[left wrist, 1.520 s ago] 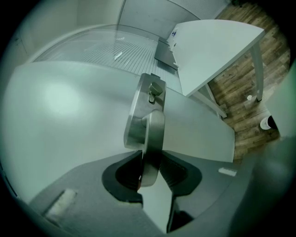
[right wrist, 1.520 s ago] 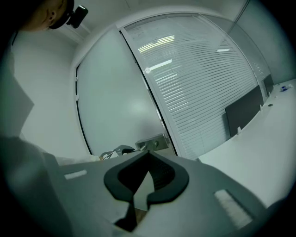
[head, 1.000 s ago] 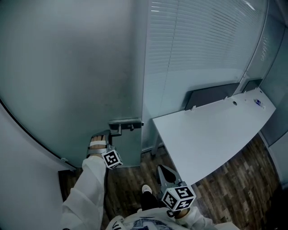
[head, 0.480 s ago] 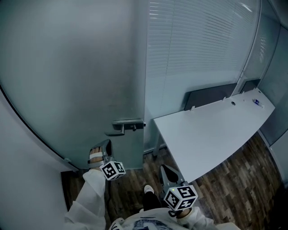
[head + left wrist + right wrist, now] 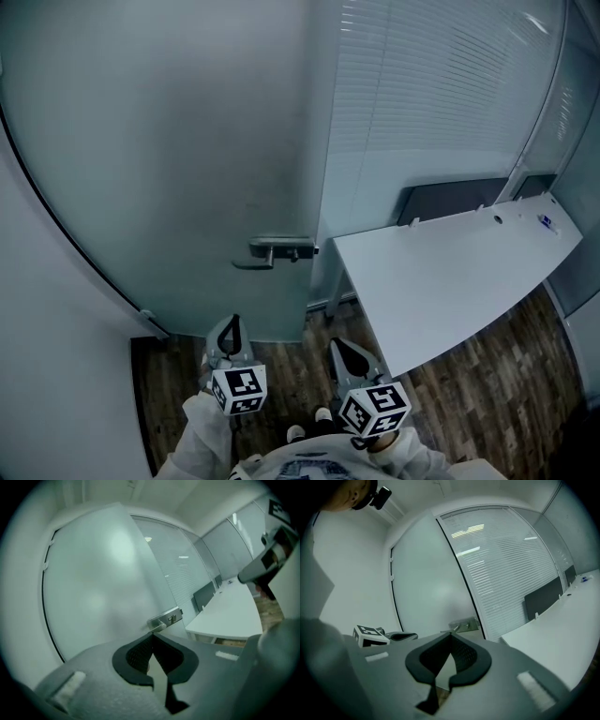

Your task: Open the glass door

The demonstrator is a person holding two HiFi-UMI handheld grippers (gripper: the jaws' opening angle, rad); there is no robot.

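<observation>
The frosted glass door [image 5: 169, 169] fills the left and middle of the head view, and its metal lever handle [image 5: 272, 251] sits near its right edge. My left gripper [image 5: 232, 323] hangs below the handle, well apart from it. Its jaws have just been closing and are now shut with nothing between them. My right gripper [image 5: 337, 345] is beside it, to the right, also shut and empty. In the left gripper view the handle [image 5: 165, 619] shows just beyond the closed tips [image 5: 151, 634]. The right gripper view shows the handle [image 5: 464, 624] ahead and the left gripper [image 5: 401, 635] at the left.
A white desk [image 5: 450, 281] stands to the right of the door, its near corner close to my right gripper. Behind it is a glass wall with blinds [image 5: 422, 103] and a dark panel [image 5: 450, 199]. A white wall [image 5: 47, 356] bounds the left. Wood floor [image 5: 272, 375] lies below.
My left gripper has drawn back from just under the handle, moving down and right in the head view, and has rolled. Its jaws closed on nothing. The right gripper shifted only slightly.
</observation>
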